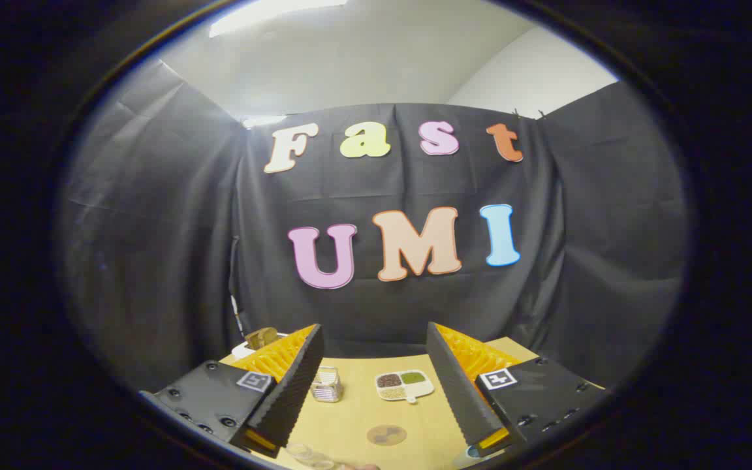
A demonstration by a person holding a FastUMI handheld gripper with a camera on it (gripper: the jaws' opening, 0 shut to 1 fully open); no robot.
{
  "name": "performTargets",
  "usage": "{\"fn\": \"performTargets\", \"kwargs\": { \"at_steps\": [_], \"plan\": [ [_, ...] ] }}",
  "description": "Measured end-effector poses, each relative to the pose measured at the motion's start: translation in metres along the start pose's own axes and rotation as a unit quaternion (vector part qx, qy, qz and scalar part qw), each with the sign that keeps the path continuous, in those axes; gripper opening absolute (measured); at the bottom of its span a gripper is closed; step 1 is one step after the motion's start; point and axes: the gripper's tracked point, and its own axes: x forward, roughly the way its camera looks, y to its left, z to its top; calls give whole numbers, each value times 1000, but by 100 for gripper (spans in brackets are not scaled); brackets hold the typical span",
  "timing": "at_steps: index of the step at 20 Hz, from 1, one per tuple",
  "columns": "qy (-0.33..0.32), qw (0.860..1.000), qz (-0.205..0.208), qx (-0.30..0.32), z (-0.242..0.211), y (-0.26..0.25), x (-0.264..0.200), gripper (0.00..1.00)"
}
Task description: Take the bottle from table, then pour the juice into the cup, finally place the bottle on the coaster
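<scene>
I see a pale, smooth wooden tabletop [356, 418] in a booth hung with creased black cloth [154, 228], and above the cloth a plain white wall and ceiling with a bright light strip. My fingers [376, 385] stand wide apart with nothing between them; their inner faces are ribbed. On the tabletop beyond the fingers, close to the left one, stands a small clear ribbed cup [327, 384]. To its right lies a white divided dish [405, 385] with rounded corners, holding dark, green and pale grainy fillings in separate sections. Nearer to me, between the fingers, lies a flat round coaster [386, 435], brownish and mottled. By the left finger's tip, at the tabletop's far edge, a brown lumpy thing [262, 337] rests on something white. I cannot pick out the bottle for certain
</scene>
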Motion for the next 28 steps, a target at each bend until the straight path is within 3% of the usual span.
{"fn": "performTargets", "kwargs": {
  "at_steps": [5,15,28],
  "plan": [
    [-7,1000,24,5,3,18,-3,99],
    [-11,1000,8,2,-1,9,-10,99],
    [85,996,26,-22,-127,45,-29,98]
  ]
}}
